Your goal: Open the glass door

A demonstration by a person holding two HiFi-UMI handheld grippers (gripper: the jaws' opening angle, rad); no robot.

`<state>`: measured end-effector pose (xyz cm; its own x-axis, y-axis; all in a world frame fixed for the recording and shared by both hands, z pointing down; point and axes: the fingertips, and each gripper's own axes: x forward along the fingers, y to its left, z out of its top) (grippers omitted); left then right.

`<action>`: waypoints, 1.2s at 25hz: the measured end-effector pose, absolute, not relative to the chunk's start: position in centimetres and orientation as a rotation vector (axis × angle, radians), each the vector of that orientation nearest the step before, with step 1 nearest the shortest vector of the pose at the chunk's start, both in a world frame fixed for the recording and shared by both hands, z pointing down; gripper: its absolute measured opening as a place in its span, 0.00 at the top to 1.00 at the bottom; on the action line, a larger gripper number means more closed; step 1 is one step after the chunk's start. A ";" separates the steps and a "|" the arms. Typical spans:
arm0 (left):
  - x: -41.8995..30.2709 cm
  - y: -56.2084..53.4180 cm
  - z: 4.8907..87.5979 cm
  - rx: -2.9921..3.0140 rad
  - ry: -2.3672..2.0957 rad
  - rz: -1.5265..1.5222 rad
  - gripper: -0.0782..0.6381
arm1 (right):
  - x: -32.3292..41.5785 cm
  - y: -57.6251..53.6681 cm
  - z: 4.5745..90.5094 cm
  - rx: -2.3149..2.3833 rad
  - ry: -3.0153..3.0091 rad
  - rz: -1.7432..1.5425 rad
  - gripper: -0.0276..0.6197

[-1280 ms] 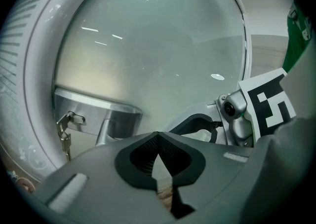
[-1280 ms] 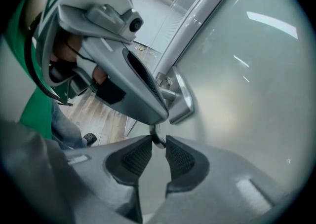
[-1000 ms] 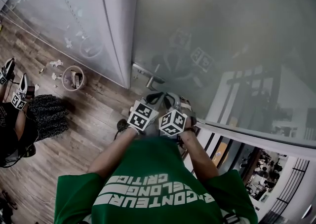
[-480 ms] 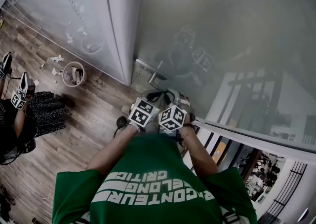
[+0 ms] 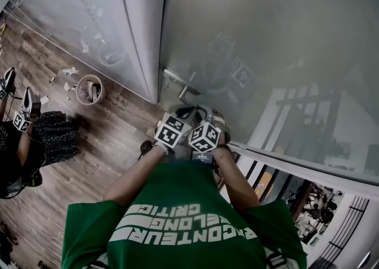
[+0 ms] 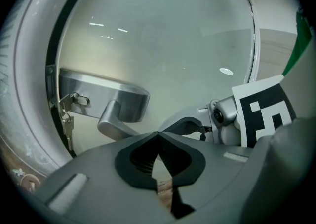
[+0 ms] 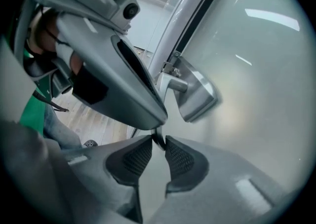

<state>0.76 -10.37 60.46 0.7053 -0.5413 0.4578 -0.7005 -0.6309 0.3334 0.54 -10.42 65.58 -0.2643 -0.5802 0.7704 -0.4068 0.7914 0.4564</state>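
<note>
Handle lies level on the door, ahead and just above both grippers, nearer the left gripper, whose jaws meet empty; the right gripper, jaws just closing slightly, stands narrowly open, gripping nothing.

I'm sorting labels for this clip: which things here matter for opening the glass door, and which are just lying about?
For the job: glass door, lever handle, keys hanging at its lock.
Lying about: waste bin, paper scraps on the floor, seated person at left.
</note>
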 end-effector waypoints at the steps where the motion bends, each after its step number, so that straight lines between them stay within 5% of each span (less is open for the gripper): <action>1: 0.8 -10.5 60.5 2.420 -0.952 0.437 0.87 | 0.6 -10.5 65.6 0.753 -1.898 -0.200 0.85; 30: -0.4 -11.8 58.7 2.461 -1.012 0.432 0.87 | 0.6 -11.5 62.3 0.717 -1.984 -0.284 0.81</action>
